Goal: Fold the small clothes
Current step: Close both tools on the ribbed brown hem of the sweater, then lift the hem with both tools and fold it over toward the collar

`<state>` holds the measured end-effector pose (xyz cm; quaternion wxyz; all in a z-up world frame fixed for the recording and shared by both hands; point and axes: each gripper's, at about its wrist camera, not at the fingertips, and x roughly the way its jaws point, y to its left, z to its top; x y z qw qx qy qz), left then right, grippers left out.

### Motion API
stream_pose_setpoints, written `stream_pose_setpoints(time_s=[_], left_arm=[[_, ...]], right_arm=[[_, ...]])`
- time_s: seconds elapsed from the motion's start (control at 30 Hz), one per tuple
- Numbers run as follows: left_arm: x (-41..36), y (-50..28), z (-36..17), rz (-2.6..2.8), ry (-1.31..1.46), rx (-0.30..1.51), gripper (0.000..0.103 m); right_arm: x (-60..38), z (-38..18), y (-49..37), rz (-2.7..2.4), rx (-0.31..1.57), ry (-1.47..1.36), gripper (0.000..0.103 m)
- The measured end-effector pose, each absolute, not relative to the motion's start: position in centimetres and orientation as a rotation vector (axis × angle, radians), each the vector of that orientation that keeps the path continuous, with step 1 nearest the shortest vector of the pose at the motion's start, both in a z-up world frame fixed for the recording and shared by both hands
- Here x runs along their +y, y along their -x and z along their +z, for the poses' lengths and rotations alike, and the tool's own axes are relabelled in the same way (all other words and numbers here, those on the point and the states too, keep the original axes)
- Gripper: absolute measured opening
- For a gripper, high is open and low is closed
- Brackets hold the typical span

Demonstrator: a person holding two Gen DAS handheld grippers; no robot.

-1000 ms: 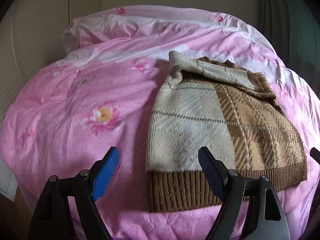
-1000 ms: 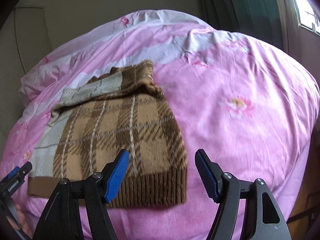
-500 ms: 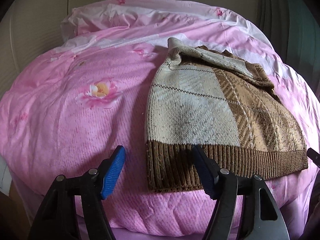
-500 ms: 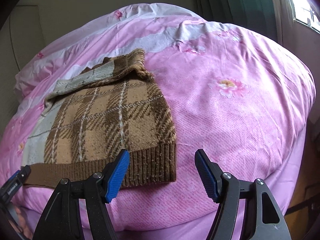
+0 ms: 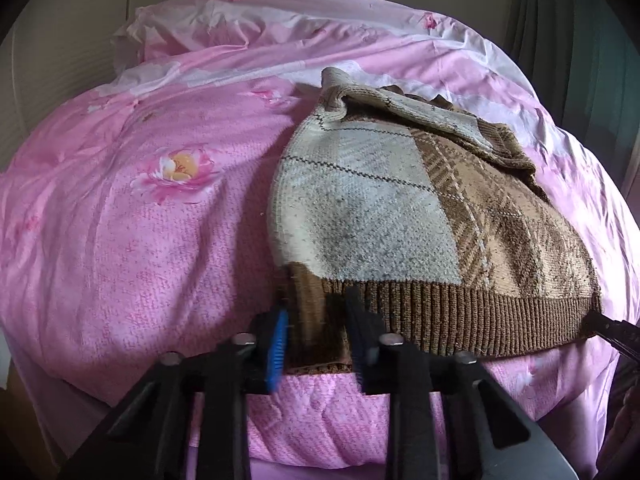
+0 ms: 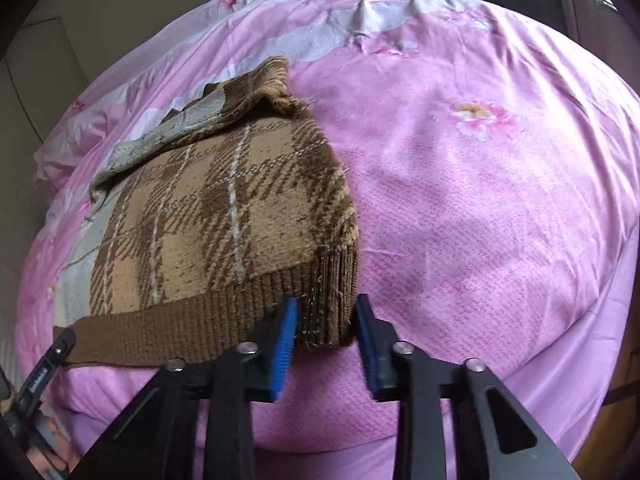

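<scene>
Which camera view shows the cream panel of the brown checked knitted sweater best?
The left wrist view: the cream panel fills its centre. The right wrist view shows only a thin strip of it at the far edge of the sweater.

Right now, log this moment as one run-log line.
phase: grasp hem | left tool: closing on sweater hem corner | right tool: closing on opposite hem corner | surface: pink quilt

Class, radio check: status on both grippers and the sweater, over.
Left gripper and right gripper closing on sweater hem corners. Sweater flat on pink duvet, sleeves folded across top. Nothing blocking.
</scene>
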<state>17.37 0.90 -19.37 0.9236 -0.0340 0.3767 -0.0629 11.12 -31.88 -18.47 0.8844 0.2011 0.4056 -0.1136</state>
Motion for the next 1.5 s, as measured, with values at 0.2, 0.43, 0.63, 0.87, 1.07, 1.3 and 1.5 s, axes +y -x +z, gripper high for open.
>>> stream_pose_setpoints(time_s=[0.2,0.43,0.63,0.87,1.07,1.3,1.5], left_arm=[[1.1,-17.2,-19.1,-0.098,0.064,0.768,0.014],[1.3,-16.6,-18.4,-0.079,0.047,0.746,0.012],[1.5,-15.7,-17.9,-0.079,0.032,0.732,0.012],[1.7,-15.6,-15.6,-0.081,0.047,0.687,0.011],[1.6,-17.2,-12.0,-0.094,0.066,0.596,0.011],[0.3,-22.6,-7.5,-0.117,0.085,0.510,0.011],[-1.4,-29.5,-5.7,-0.110,0.107,0.486,0.012]], right_arm=[[-32.1,-18.1,-11.1,-0.230,0.847,-0.422,0.014],[-32.0,-16.8,-10.3,-0.228,0.801,-0.387,0.011],[-32.5,-16.2,-9.6,-0.211,0.793,-0.397,0.011],[-32.4,-13.8,-8.7,-0.188,0.715,-0.373,0.010],[-32.7,-10.4,-9.8,-0.159,0.621,-0.376,0.010],[-33.5,-6.4,-14.4,-0.127,0.524,-0.361,0.010],[-35.2,-4.4,-20.7,-0.118,0.476,-0.386,0.010]])
